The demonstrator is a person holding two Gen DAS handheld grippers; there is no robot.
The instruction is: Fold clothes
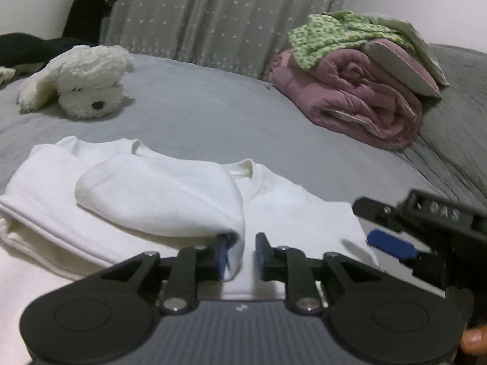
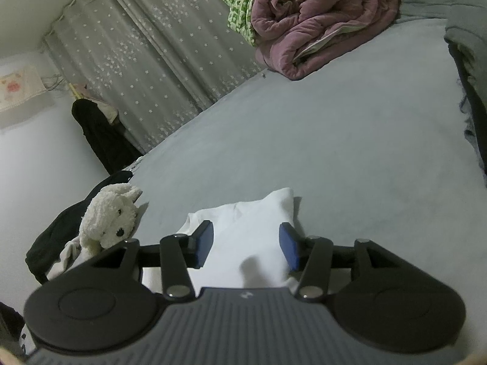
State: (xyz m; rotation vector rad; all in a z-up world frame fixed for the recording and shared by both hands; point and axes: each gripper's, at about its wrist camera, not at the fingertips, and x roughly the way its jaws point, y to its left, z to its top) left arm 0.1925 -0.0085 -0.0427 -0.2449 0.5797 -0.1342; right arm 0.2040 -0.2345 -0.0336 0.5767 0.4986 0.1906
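A white garment [image 1: 158,194] lies partly folded on the grey bed sheet [image 1: 197,115], its collar facing away. My left gripper [image 1: 242,255] hovers low over its near edge, jaws slightly apart, with a fold of white cloth hanging against the left pad [image 1: 223,254]. The right gripper shows in the left wrist view [image 1: 392,237] at the garment's right edge. In the right wrist view my right gripper [image 2: 246,245] is open above the white garment [image 2: 243,228], nothing between its pads.
A white plush dog [image 1: 82,82] lies at the back left of the bed. A rolled purple quilt [image 1: 350,97] with green cloth [image 1: 334,33] on top sits at the back right. A grey star-patterned curtain [image 1: 219,15] hangs behind. Dark clothing [image 2: 61,228] lies beside the plush.
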